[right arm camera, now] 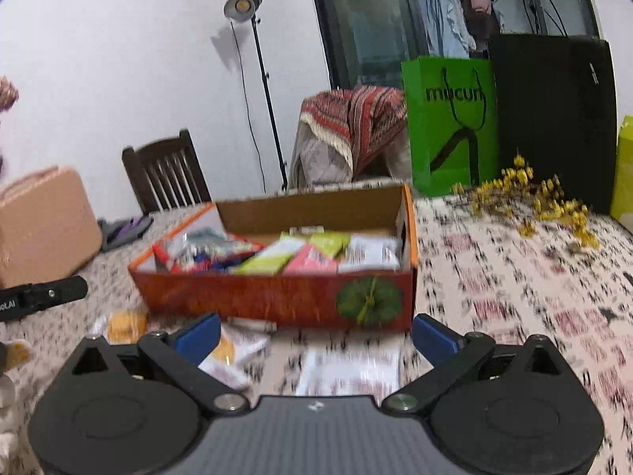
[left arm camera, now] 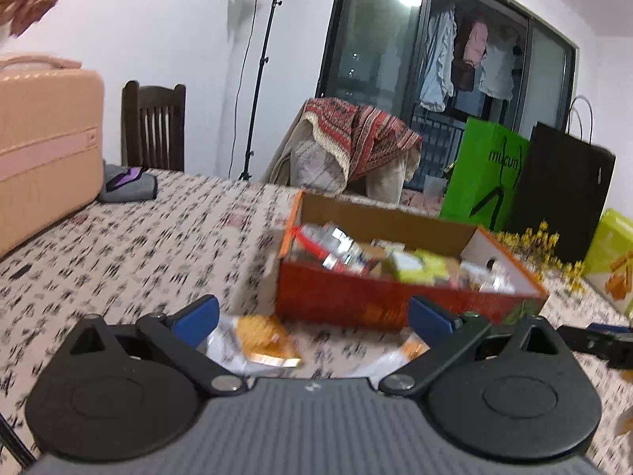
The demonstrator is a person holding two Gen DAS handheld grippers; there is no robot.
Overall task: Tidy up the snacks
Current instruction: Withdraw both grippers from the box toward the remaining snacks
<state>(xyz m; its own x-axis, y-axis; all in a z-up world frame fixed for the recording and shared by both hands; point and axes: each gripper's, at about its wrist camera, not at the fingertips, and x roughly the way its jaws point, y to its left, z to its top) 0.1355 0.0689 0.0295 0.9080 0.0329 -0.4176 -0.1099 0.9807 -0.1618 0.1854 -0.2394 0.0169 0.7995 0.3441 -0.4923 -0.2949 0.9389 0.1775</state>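
An open orange-red cardboard box [left arm camera: 395, 303] [right arm camera: 257, 301] sits on the patterned tablecloth with several snack packets inside it. My left gripper [left arm camera: 312, 316] is open just in front of the box. Below it lies an orange-and-white snack packet [left arm camera: 263, 342], and a second packet [left arm camera: 399, 358] lies to the right. My right gripper [right arm camera: 314, 334] is also open, close to the box's front wall. A white packet [right arm camera: 352, 368] lies between its fingers on the cloth, and an orange-and-white packet [right arm camera: 229, 350] sits by its left finger. Another orange snack [right arm camera: 126, 324] lies further left.
A pink case [left arm camera: 43, 146] stands at the left. A grey pouch [left arm camera: 126, 184] lies near it. Green [right arm camera: 451, 126] and black [right arm camera: 554, 118] paper bags stand behind the box, with yellow dried flowers [right arm camera: 546, 202] beside them. Chairs and a lamp stand are beyond the table.
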